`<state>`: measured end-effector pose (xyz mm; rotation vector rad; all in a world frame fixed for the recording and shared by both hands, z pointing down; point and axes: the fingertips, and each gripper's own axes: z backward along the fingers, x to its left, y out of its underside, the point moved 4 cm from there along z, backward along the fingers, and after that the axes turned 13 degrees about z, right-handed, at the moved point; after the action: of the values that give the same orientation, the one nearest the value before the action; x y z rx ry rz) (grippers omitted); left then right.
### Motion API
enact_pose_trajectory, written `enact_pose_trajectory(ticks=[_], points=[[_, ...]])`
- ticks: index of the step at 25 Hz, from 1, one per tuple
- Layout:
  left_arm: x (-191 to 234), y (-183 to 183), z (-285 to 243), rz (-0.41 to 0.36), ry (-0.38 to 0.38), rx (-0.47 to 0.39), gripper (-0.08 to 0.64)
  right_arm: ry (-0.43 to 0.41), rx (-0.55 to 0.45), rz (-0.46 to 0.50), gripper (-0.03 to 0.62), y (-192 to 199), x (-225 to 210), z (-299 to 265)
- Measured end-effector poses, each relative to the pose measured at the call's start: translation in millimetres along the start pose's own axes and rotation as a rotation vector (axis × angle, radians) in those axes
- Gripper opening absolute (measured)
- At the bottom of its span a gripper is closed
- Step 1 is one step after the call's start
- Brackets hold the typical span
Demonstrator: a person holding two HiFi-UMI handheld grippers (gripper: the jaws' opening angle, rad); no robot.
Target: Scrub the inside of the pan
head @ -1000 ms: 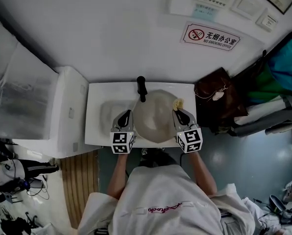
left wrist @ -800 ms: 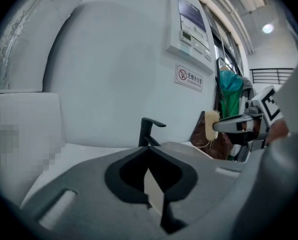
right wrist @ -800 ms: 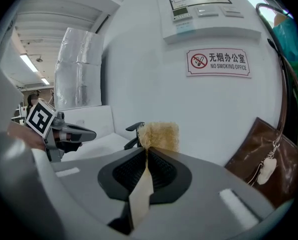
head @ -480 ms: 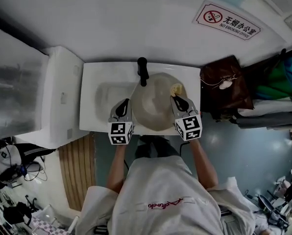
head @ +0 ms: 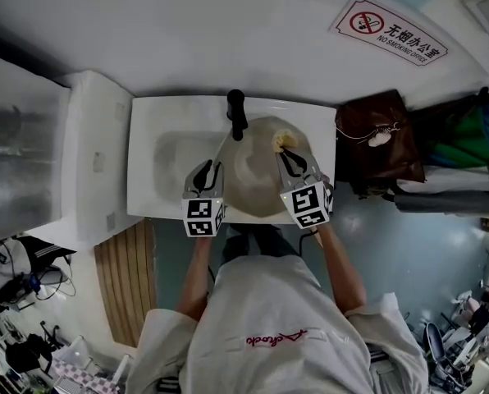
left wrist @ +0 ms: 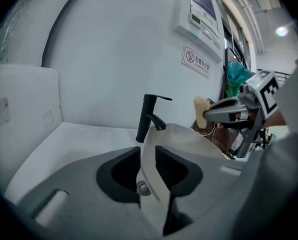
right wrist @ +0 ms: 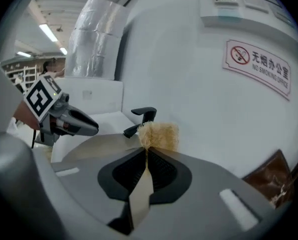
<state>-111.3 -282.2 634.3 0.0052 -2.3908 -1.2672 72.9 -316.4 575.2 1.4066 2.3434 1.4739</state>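
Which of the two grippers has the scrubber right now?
The right gripper holds the tan scrubber at its jaw tips, over the pan. The left gripper is only clamped on the rim of the pan.

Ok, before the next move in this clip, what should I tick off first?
1. Is the left gripper shut on the rim of the pan: ok.
2. Is the right gripper shut on the scrubber: ok.
3. Is the scrubber touching the pan's inside: cannot tell; it sits near the far rim.
4. Is the pan over the sink: ok.
5. Is the faucet apart from the scrubber: ok.
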Motion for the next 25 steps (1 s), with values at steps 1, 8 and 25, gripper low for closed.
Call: enact_pose_trajectory(ticks=[1,8,25], points=[[0.9,1.1,-1.3,0.001,-0.002,0.006,0.094,-0.002,0.017,0.061,0.023,-2.4,1.3,-2.8],[5.0,6.4,-6.5,0.003,-0.008,0.024,0.097,-0.066,0.163,0.553,0.023,4.3,24.6,-28.9],[13.3,15.9,-14.7,0.027,-0.014,0.053,0.037,-0.264,0.250,0.758,0.023,24.9,47.3,-82.0]])
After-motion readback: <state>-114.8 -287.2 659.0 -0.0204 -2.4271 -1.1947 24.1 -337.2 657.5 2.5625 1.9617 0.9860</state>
